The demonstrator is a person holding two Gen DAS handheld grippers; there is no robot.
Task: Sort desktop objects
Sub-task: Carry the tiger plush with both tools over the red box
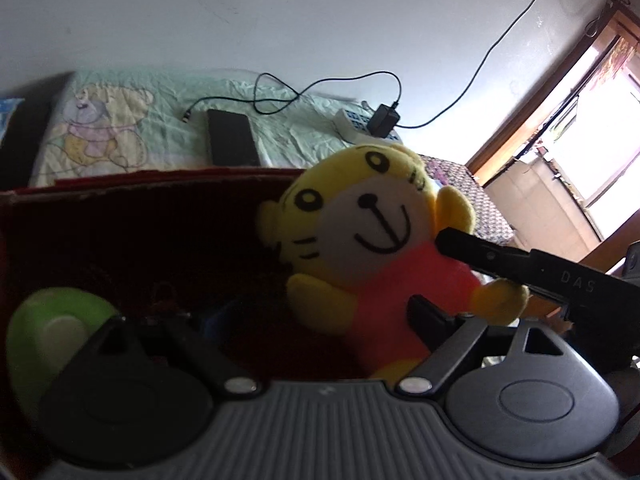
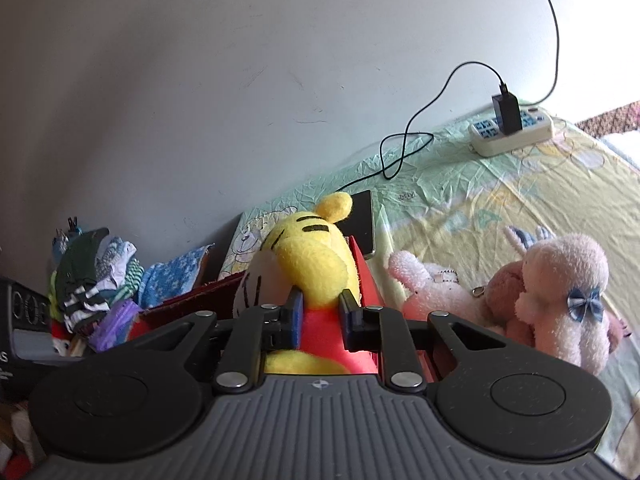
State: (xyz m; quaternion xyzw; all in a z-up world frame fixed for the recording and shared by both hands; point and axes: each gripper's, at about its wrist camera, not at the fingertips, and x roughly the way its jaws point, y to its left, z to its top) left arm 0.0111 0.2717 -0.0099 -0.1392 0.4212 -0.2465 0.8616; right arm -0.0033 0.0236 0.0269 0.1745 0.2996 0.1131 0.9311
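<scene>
A yellow tiger plush in a red shirt (image 2: pixel 316 256) is clamped at the body by my right gripper (image 2: pixel 320 316), which is shut on it. It hangs over the edge of a dark red box (image 2: pixel 362 268). In the left wrist view the tiger plush (image 1: pixel 360 232) faces the camera above the red box (image 1: pixel 140 216), with one black finger of the right gripper (image 1: pixel 480 252) pressed across its chest. My left gripper (image 1: pixel 300 316) stands wide open low in front of the box, holding nothing. A green object (image 1: pixel 60 332) lies in the box at the left.
Two pink plush toys (image 2: pixel 560 300) (image 2: pixel 432 288) lie on the pale green sheet (image 2: pixel 500 208) to the right. A black phone (image 1: pixel 232 138), a white power strip (image 2: pixel 512 132) with charger and cable sit near the wall. A pile of cloths (image 2: pixel 100 280) lies left.
</scene>
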